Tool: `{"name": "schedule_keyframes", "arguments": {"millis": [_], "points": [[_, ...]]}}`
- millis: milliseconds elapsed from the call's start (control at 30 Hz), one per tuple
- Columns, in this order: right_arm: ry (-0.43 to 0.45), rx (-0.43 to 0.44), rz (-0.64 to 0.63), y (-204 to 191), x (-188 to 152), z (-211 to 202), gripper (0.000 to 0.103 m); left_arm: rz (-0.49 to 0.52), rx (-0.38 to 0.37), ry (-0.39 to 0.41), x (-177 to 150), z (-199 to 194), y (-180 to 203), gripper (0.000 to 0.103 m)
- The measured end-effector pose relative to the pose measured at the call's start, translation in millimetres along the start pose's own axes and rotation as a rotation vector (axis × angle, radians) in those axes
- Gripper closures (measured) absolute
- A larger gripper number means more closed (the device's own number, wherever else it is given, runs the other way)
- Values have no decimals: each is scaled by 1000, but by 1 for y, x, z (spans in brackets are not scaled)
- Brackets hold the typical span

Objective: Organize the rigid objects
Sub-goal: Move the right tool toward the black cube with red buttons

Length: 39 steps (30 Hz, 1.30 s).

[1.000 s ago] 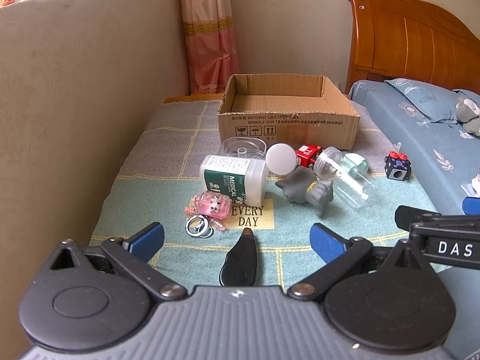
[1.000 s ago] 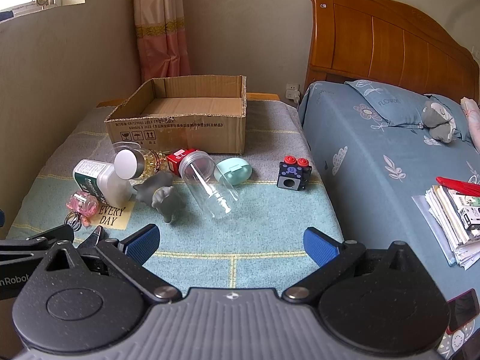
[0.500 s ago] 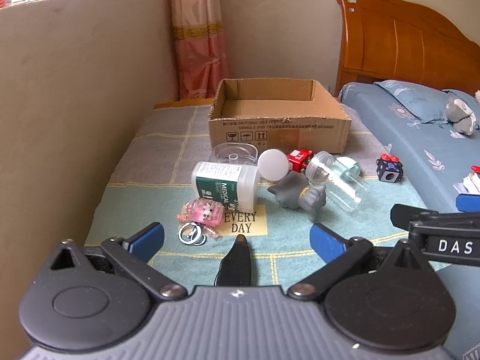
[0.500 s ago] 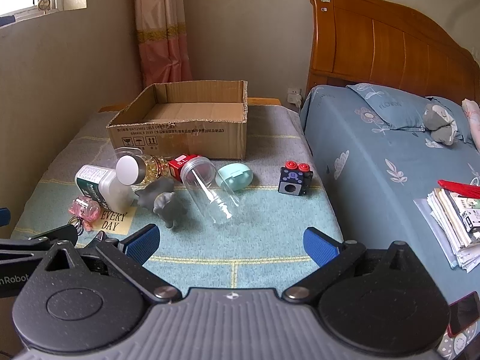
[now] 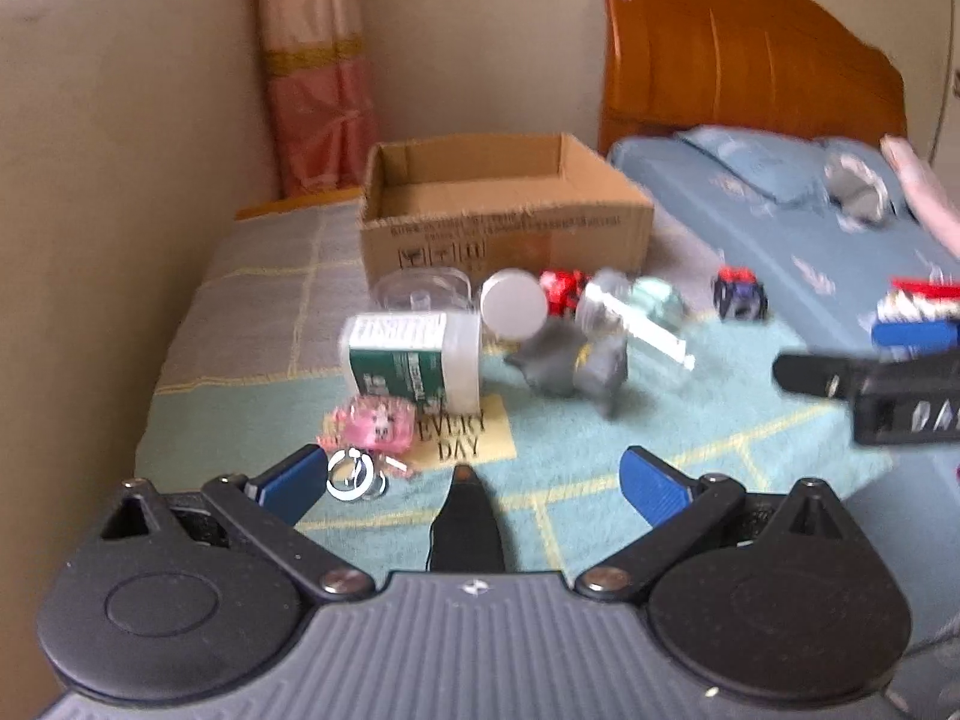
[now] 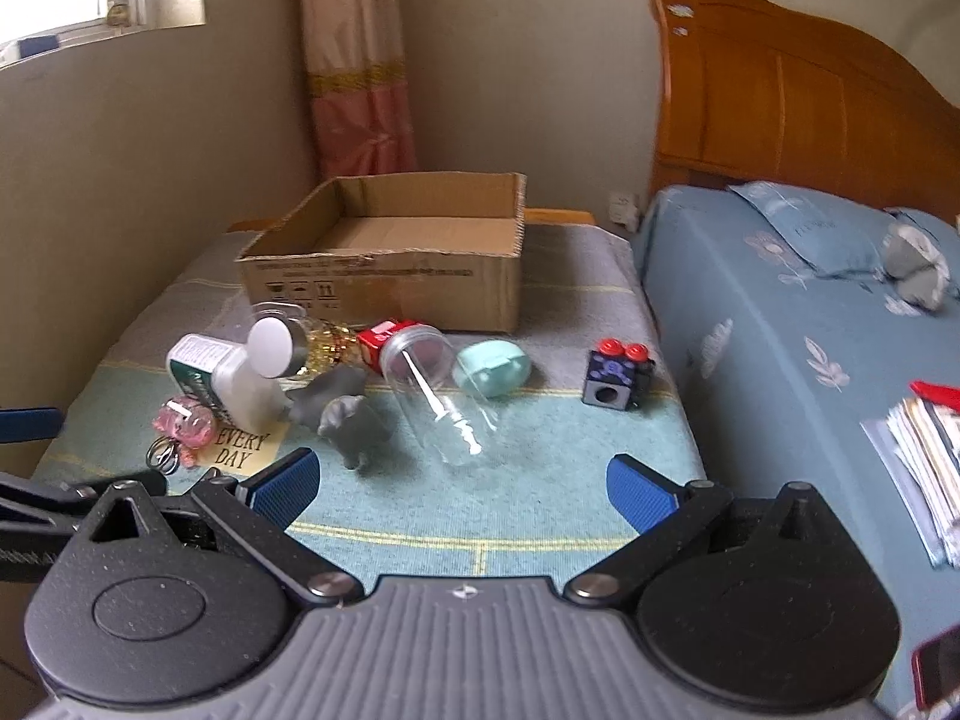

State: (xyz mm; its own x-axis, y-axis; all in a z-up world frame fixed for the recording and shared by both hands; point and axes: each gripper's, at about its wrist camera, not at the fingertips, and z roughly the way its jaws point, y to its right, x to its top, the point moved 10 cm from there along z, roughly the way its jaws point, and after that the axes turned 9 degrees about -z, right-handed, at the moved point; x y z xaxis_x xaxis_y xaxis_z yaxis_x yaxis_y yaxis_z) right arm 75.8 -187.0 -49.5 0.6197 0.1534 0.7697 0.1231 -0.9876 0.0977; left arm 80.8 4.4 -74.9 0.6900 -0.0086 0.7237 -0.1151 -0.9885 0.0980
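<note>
An open cardboard box [image 6: 384,291] [image 5: 504,240] stands at the back of the blanket-covered table. In front of it lie a white medicine bottle [image 5: 414,360] [image 6: 225,381], a grey elephant toy [image 6: 342,411] [image 5: 570,363], a clear jar [image 6: 438,393], a mint case [image 6: 492,369], a red item [image 6: 384,339], a pink keychain [image 5: 372,429] [image 6: 183,423], a black tool [image 5: 468,519] and a black cube with red knobs [image 6: 618,375]. My left gripper [image 5: 471,477] and right gripper [image 6: 462,480] both hover open, short of the pile, holding nothing.
A wall runs along the left. A bed [image 6: 810,324] with a wooden headboard [image 6: 798,102], a pillow and a grey plush [image 6: 915,267] lies on the right, with stacked papers [image 6: 924,450]. A hand [image 5: 924,198] shows at the left wrist view's right edge.
Both grippers have drawn back and risen a little, so the objects look smaller and farther. The left wrist view is now blurred by motion. Nothing on the table has shifted.
</note>
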Motion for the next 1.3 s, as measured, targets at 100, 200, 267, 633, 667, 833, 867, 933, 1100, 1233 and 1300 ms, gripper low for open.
{"name": "schedule_keyframes", "arguments": {"millis": [100,200,267,633,667,833,867,933,1100,1233,1300], "points": [[1,-1,-17,0,0,4,0,14,-5,-37,-14,13,-4,1],[-12,8,-5,1,-3,10,0,2,-5,-86,-28,29,-11,1],[-24,14,-5,0,-6,14,0,-3,-7,-114,-36,39,-15,1],[-73,18,-6,3,-14,37,0,-15,43,-194,-56,62,-47,1],[-79,18,-7,4,-15,39,0,-20,45,-194,-56,62,-50,1],[-110,19,-15,6,-23,50,0,-43,84,-194,-54,61,-71,1],[-117,18,-18,6,-25,52,0,-51,92,-193,-53,62,-75,1],[-131,18,-22,7,-29,56,0,-76,108,-195,-51,63,-85,1],[-161,20,-19,12,-38,63,0,-144,170,-183,-44,70,-106,1],[-168,25,-8,17,-42,67,0,-146,162,-181,-44,66,-101,1],[-165,32,-6,18,-43,69,0,-119,97,-165,-43,62,-86,1]]}}
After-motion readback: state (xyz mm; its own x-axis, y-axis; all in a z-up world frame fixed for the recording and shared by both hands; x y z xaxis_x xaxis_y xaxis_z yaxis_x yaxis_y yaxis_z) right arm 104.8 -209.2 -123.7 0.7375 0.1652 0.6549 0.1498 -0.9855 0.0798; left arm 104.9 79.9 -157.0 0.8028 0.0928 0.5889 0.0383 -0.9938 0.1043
